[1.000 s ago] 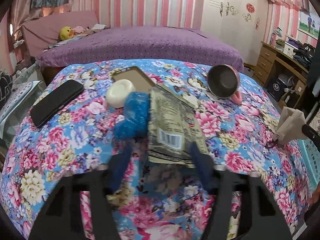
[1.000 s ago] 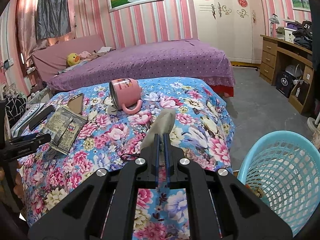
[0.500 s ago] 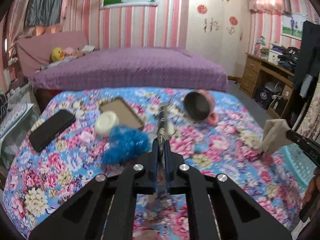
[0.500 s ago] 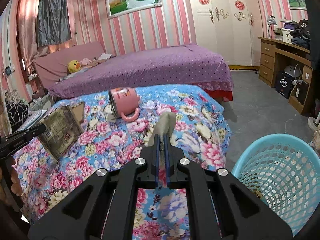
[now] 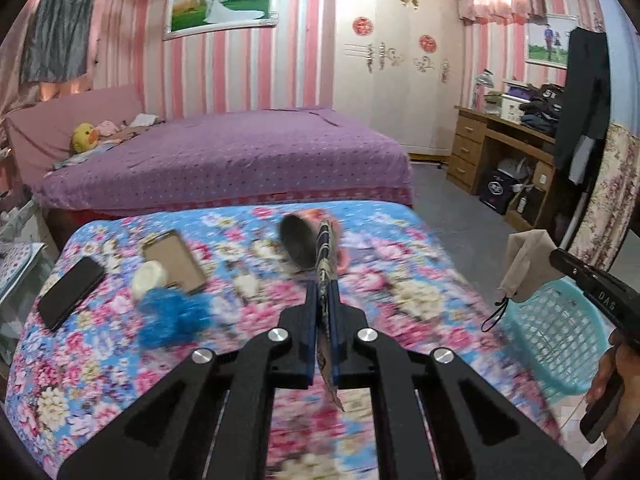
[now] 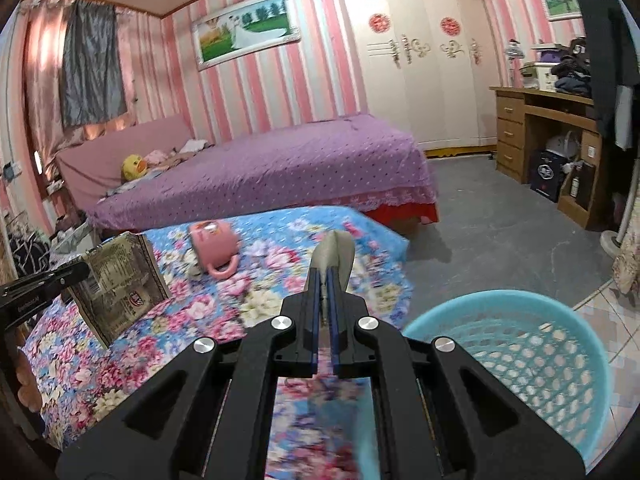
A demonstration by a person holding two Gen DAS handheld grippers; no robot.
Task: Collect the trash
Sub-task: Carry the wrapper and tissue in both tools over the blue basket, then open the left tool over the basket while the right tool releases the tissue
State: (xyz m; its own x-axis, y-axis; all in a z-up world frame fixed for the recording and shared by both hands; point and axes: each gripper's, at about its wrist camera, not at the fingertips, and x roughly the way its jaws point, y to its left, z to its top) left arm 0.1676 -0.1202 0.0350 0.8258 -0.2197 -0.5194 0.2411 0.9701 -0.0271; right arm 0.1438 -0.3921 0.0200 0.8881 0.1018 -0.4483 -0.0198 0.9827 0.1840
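Blue-padded fingers of the left gripper (image 5: 325, 300) are clamped on an olive snack wrapper (image 6: 120, 282), held edge-on in its own view and lifted clear of the flowered tabletop (image 5: 100, 360). The right view shows the wrapper's printed panel, a barcode and a round red logo, the small text too fine to read. The right gripper (image 6: 325, 280) is pinched on a beige crumpled paper (image 5: 524, 264), beside the turquoise mesh basket (image 6: 520, 356); its body carries letters reading roughly "DAG". The pink mug (image 6: 212, 246) lies on its side, its print blurred.
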